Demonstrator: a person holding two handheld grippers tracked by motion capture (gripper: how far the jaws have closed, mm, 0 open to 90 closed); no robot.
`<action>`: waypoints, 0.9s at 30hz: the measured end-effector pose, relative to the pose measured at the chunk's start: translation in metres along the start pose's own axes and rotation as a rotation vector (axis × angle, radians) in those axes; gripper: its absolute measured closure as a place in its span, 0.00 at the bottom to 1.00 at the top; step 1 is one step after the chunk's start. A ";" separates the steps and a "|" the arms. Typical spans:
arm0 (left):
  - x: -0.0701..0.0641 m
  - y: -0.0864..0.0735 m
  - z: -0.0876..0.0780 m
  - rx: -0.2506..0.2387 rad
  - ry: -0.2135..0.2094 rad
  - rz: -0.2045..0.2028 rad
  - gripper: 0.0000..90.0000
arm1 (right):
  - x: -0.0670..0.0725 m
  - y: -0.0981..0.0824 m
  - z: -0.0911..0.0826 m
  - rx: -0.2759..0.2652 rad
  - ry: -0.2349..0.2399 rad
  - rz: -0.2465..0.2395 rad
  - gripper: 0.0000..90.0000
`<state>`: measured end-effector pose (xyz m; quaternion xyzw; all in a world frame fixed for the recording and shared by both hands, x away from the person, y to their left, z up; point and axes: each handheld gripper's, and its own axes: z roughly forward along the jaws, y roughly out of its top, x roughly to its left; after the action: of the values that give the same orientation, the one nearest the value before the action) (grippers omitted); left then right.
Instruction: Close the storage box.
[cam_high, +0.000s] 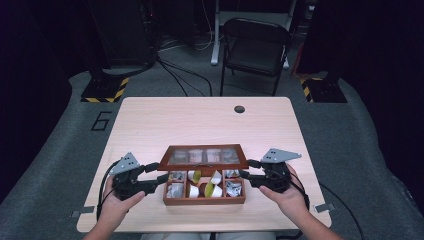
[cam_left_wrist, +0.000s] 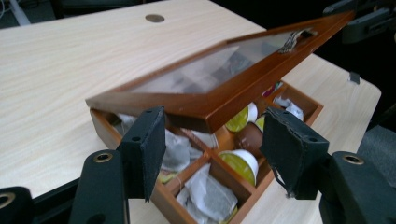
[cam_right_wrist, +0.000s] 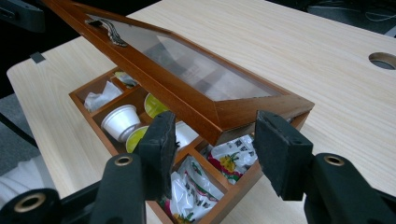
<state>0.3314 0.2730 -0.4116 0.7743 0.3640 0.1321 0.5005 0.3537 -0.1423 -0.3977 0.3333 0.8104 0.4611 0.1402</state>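
A wooden box (cam_high: 204, 200) with several compartments sits near the table's front edge. Its glass-paned lid (cam_high: 204, 156) stands half raised and tilted. Inside lie white pods (cam_right_wrist: 121, 122) with yellow-green tops and paper sachets (cam_right_wrist: 231, 158). My left gripper (cam_high: 161, 172) is at the box's left end. There the lid (cam_left_wrist: 219, 88) has its near corner over the gap between the open jaws of the left gripper (cam_left_wrist: 215, 121), with space beside one pad. My right gripper (cam_high: 245, 168) mirrors it at the right end. The right gripper (cam_right_wrist: 215, 119) has its jaws apart around the corner of the lid (cam_right_wrist: 205, 79).
The light wooden table (cam_high: 200, 120) stretches bare behind the box, with a round cable hole (cam_high: 239, 109) near its far edge. A dark folding chair (cam_high: 255, 47) stands beyond the table. Stand bases with yellow-black tape (cam_high: 105, 90) sit on the floor.
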 end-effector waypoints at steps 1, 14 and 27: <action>0.000 -0.002 0.001 0.011 0.002 0.004 0.45 | 0.001 -0.001 0.000 -0.002 -0.003 -0.004 0.54; 0.000 -0.021 0.012 0.022 0.042 -0.004 0.49 | 0.008 -0.024 0.006 -0.003 -0.010 -0.014 0.52; -0.002 -0.036 0.016 0.037 0.036 0.006 0.48 | 0.015 -0.043 0.010 -0.004 -0.050 -0.053 0.53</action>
<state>0.3240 0.2689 -0.4503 0.7820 0.3730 0.1409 0.4790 0.3308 -0.1410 -0.4381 0.3226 0.8143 0.4504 0.1732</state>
